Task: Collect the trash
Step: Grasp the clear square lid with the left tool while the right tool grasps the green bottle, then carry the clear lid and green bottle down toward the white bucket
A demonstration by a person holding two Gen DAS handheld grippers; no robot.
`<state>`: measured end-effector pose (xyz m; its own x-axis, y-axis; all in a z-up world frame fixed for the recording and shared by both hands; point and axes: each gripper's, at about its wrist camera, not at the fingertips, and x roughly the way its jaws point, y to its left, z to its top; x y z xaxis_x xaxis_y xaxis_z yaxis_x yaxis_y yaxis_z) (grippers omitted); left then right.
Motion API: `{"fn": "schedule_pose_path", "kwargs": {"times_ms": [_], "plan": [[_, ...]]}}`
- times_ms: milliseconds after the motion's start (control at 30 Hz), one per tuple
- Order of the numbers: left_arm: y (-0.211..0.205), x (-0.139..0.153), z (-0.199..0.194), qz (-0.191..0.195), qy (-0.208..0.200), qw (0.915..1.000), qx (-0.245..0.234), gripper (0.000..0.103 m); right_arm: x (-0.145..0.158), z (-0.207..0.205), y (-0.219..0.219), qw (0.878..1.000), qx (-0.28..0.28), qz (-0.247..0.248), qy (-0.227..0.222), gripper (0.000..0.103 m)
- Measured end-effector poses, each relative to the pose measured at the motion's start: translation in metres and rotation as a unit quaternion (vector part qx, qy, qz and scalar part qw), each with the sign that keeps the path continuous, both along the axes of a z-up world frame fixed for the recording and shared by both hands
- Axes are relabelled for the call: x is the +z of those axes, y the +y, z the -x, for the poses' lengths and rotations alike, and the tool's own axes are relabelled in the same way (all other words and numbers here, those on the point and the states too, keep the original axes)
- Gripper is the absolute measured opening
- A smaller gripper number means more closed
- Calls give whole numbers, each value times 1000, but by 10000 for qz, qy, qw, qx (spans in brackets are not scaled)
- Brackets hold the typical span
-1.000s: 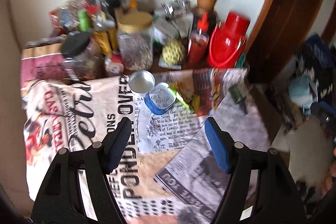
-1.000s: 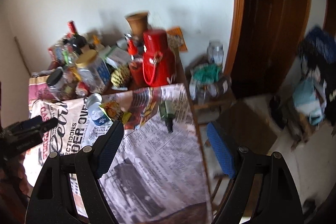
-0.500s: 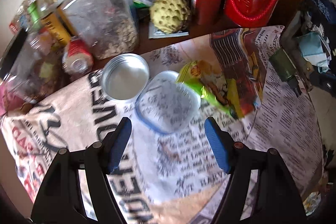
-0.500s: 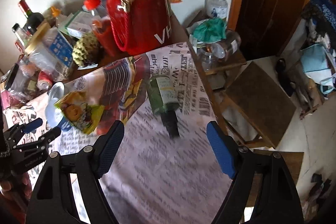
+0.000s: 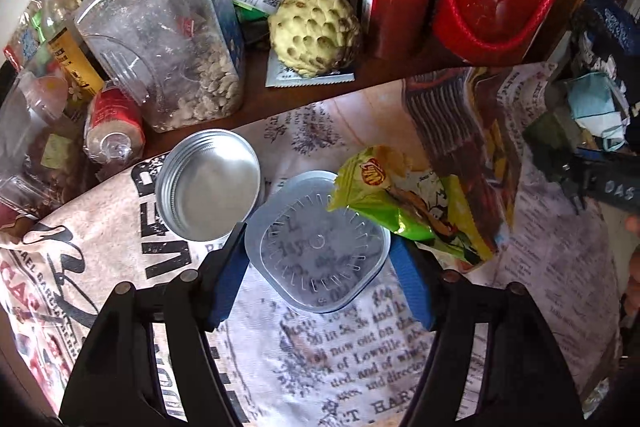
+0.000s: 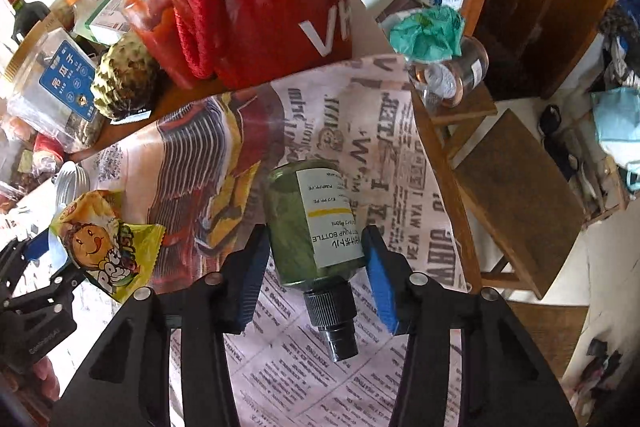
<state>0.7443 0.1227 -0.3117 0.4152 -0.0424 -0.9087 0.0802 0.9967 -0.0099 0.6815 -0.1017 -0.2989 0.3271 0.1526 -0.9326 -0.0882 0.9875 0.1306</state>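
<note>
Newsprint cloth (image 5: 360, 355) covers the desk under both your claws. Your left claw (image 5: 320, 267) stands fairly wide around the clear plastic tub (image 5: 316, 247), its blue pads close at either side; whether they press it I cannot tell. A green snack wrapper (image 5: 408, 199) overlaps the tub's far edge, and a metal lid (image 5: 208, 183) lies just beside it. Your right claw (image 6: 316, 259) has just been closing, and its pads now appear to touch the green pump bottle (image 6: 308, 223) lying on its side between them.
</note>
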Motion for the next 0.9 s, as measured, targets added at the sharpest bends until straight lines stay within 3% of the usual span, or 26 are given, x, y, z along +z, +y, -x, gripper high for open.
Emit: {"fn": "schedule_pose_path", "kwargs": {"times_ms": [167, 467, 700, 900], "plan": [[0, 15, 1, 45, -18, 10000, 12, 68, 14, 10, 5, 9998, 136, 12, -161, 43], [1, 66, 32, 104, -168, 9989, 433, 68, 75, 43, -5, 9965, 382, -417, -618, 43], [-7, 126, 81, 139, -647, 9922, 1058, 68, 136, 86, -25, 9870, 675, -869, -1169, 43], [-22, 189, 142, 177, -1358, 9786, 1538, 68, 189, 124, -49, 9723, 959, -1097, -1830, 43]]}}
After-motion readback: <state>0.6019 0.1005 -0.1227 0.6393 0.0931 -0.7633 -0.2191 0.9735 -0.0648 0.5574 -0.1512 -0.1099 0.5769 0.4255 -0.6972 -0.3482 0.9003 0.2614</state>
